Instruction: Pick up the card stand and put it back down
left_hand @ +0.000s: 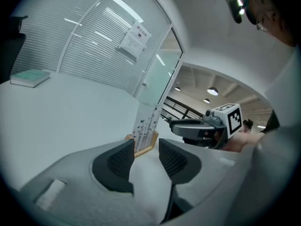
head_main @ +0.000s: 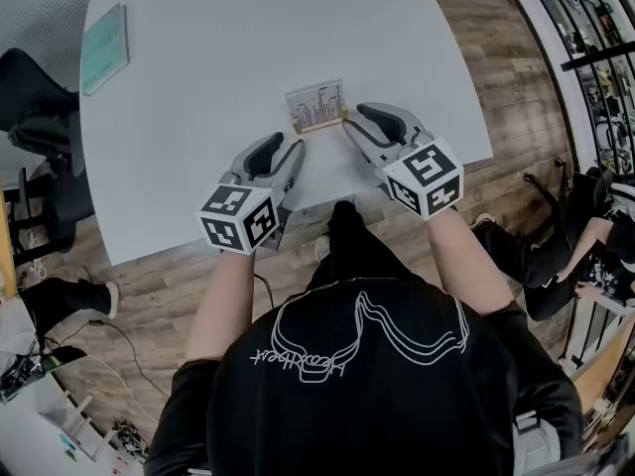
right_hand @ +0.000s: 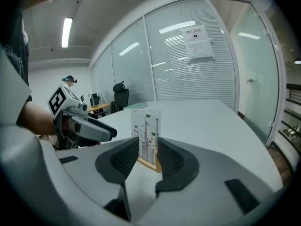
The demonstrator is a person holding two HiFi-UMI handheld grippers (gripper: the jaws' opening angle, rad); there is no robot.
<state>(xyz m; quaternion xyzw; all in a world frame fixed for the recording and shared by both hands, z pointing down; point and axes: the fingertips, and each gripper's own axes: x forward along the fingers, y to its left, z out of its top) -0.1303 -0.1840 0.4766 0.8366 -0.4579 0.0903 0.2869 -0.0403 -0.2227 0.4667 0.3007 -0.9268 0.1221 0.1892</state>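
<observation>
With the left gripper [head_main: 286, 147] and right gripper [head_main: 355, 119] both held wide and empty, the upright card stand [head_main: 317, 105] is best cleared without being brushed.

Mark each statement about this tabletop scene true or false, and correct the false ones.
1. The printed card stand with a wooden base stands upright on the white table. True.
2. The left gripper has its jaws clamped on the stand. False: its jaws stand apart, with nothing pressed between them.
3. A flat teal book lies near the table's far left corner. True.
4. The right gripper is holding the stand up in the air. False: its jaws are open and the stand rests on the table.
</observation>
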